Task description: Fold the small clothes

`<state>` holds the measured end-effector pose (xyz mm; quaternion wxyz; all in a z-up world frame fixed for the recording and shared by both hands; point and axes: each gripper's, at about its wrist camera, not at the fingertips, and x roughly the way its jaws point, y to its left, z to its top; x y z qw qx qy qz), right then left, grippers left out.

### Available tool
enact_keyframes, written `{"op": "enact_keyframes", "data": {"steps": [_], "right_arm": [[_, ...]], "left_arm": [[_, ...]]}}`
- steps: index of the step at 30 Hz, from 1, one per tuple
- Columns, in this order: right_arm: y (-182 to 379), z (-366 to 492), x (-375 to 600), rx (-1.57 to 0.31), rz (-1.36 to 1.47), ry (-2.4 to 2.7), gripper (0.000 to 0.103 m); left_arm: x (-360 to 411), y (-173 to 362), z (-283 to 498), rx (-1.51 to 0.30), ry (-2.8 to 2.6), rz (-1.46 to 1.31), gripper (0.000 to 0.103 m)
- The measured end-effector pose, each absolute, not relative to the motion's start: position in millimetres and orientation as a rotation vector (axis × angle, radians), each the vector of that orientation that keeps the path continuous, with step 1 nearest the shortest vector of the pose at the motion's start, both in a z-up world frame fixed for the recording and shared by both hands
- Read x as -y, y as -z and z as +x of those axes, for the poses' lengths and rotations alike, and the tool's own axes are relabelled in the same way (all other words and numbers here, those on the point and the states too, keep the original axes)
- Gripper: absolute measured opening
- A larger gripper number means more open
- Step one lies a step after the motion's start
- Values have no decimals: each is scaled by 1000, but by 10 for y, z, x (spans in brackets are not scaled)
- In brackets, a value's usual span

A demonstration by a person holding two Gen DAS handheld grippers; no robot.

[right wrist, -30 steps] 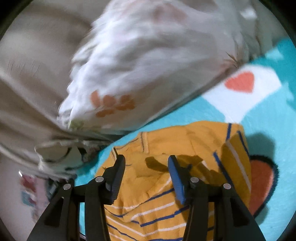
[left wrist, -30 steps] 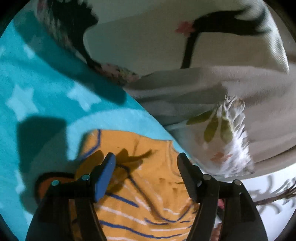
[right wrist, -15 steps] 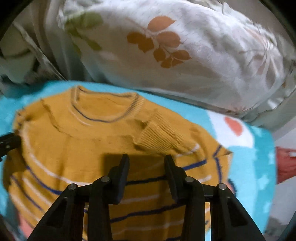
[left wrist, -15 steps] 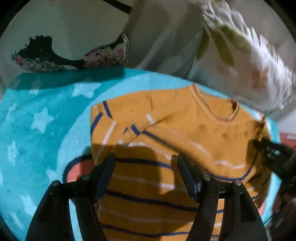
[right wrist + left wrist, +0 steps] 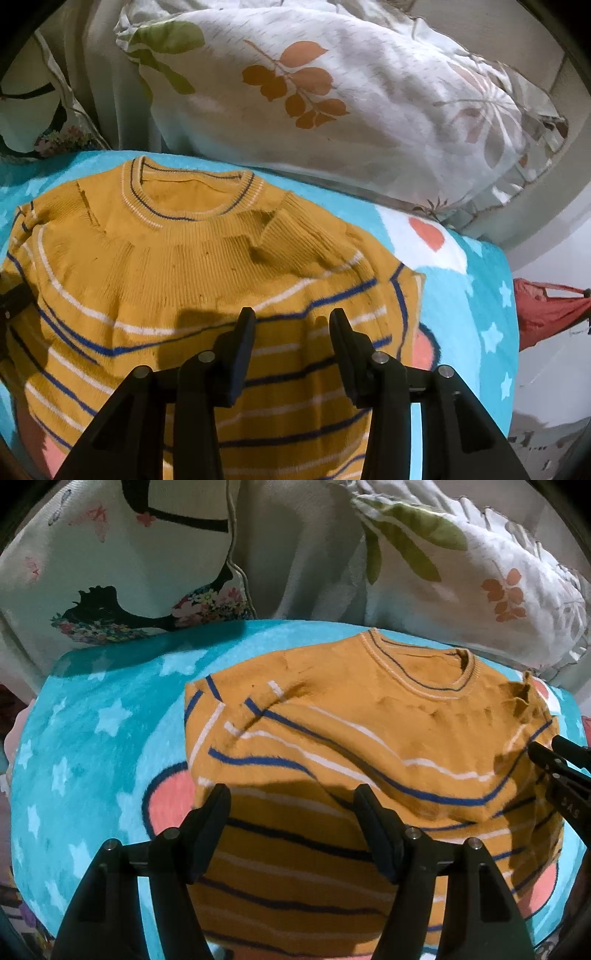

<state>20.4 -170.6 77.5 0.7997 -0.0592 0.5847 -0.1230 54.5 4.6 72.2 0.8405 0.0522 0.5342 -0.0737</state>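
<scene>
A small mustard-yellow knit sweater [image 5: 351,738] with blue and white stripes lies on a turquoise star blanket [image 5: 92,731], collar toward the pillows, both sleeves folded in over its body. It also shows in the right wrist view [image 5: 184,280]. My left gripper [image 5: 291,801] is open and empty, hovering over the sweater's lower left part. My right gripper [image 5: 291,325] is open and empty over the sweater's lower right part. The right gripper's fingers [image 5: 554,764] show at the right edge of the left wrist view.
A white pillow with leaf print [image 5: 332,103] lies behind the sweater. A cushion with a black and floral figure [image 5: 122,572] stands at the back left. The blanket's right edge [image 5: 506,295] drops off beside a red cloth [image 5: 546,310].
Both grippers have pulled back and up from the sleeve folds near the collar. The whole sweater with its folded-in sleeves now shows. Both stay open.
</scene>
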Motion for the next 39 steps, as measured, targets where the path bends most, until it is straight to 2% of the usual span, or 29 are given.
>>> {"op": "enact_keyframes", "data": {"steps": [39], "right_arm": [[-1015, -298, 1703, -1237, -115, 274, 53]], "left_arm": [[58, -839, -40, -1128, 110, 70, 68]]}}
